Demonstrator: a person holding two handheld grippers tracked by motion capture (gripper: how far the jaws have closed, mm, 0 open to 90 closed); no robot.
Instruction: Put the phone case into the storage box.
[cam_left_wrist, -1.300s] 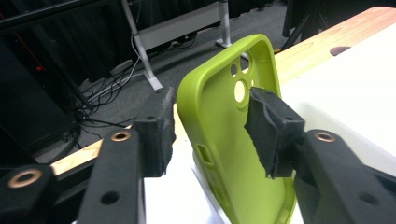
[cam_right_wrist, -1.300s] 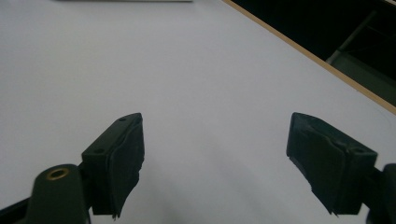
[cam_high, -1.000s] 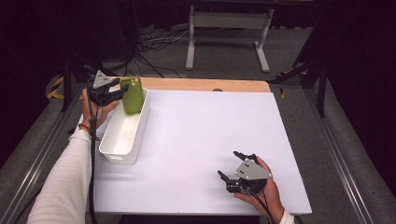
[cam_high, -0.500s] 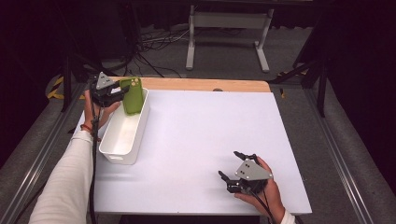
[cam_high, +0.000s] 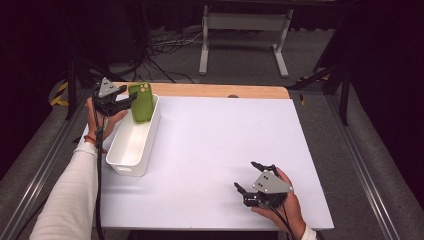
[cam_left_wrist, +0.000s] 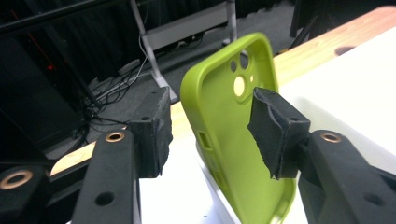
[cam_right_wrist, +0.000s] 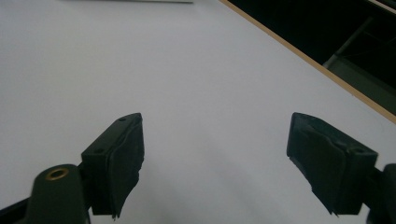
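Releasing the green phone case (cam_left_wrist: 229, 140) into the white bin (cam_high: 131, 150) — left gripper (cam_left_wrist: 210, 135) jaws just been opening, case standing upright between the pads at the bin's far end, leaning on the right pad, left pad clear. Next: backing off without tipping it. Soft, lime, camera cutouts up. Right gripper (cam_right_wrist: 215, 158) resting wide open, empty, near the table's front edge.

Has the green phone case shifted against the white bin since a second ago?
No. The green phone case stands at the same far end of the white bin, between the jaws of the left gripper, which have just opened wider.
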